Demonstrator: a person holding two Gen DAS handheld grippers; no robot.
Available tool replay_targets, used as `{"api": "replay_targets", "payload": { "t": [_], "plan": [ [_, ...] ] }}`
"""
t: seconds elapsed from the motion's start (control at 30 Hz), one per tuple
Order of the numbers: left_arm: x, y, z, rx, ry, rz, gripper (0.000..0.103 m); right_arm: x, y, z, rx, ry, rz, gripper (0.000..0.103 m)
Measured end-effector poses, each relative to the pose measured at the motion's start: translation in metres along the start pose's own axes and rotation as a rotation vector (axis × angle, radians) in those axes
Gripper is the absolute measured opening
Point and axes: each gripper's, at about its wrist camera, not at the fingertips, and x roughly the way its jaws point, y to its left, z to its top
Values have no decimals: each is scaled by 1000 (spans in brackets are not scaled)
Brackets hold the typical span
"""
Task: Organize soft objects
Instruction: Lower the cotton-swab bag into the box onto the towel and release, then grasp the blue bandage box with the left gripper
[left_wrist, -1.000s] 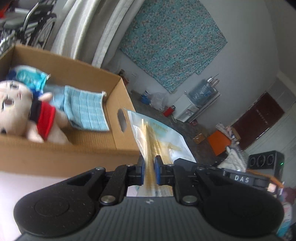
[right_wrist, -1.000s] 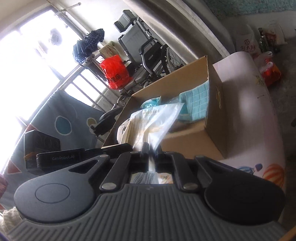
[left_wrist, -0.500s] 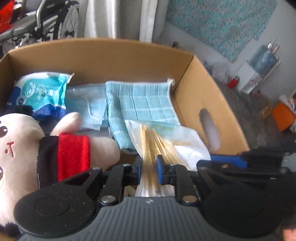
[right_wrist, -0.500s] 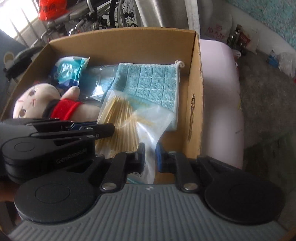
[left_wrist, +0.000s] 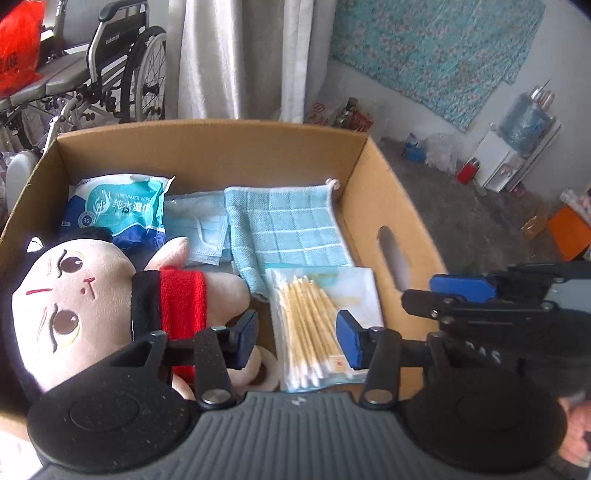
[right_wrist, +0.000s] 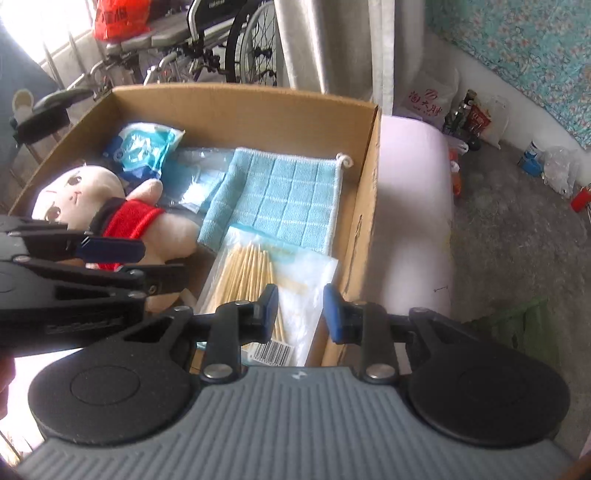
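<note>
**Swab packet down in the box; both grippers spread above it**

The step in hand reads as letting go and backing out; the clear packet of cotton swabs (left_wrist: 314, 325) lies flat in the near right corner of the cardboard box (left_wrist: 207, 147), its far edge overlapping the blue checked cloth (left_wrist: 288, 229) and its left side just beside the plush doll (left_wrist: 92, 310); to do this well, I would lift each gripper straight up and back, so that no pad drags the slippery film or tips the packet against the box wall (right_wrist: 364, 221); the doll's arm sits close to the left finger, so a sideways exit risks nudging it; better to rise first, then swing away

Left gripper (left_wrist: 297, 336): jaws spread wide, one blue pad on either side of the packet, nothing pinched; whether the pads brush the film I cannot tell, though they appear to hover just above it

Right gripper (right_wrist: 297, 308): jaws likewise parted, over the packet's near end by the barcode, holding nothing; its right pad hangs near the box wall

Further back in the box rest a pack of wet wipes (left_wrist: 118, 210) and a face mask (left_wrist: 199, 232), touching the cloth's left edge; all seem settled, so the remaining judgement is only whether more soft things wait outside the box, which these views do not show
</note>
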Motion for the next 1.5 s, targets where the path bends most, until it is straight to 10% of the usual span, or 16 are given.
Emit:
{"api": "replay_targets", "payload": {
  "t": [0.3,0.6,0.73,1.07,1.33,1.5],
  "plan": [
    [-158,2,-129,165,-96,-112,57,-129,0,-94,95,-184,334,32],
    [-158,60,-283,108,1,34,47,-105,54,-248,222,41,540,42],
    [-150,52,-322,115,4,-71,47,-96,63,-297,349,94,550,60],
    [-109,23,-348,103,103,-185,45,-83,68,-337,430,118,580,71],
    [-88,5,-339,169,82,-194,42,-92,42,-348,458,61,482,38],
    [-80,-11,-333,244,60,-187,51,-87,11,-354,569,86,533,41]
  ]
}}
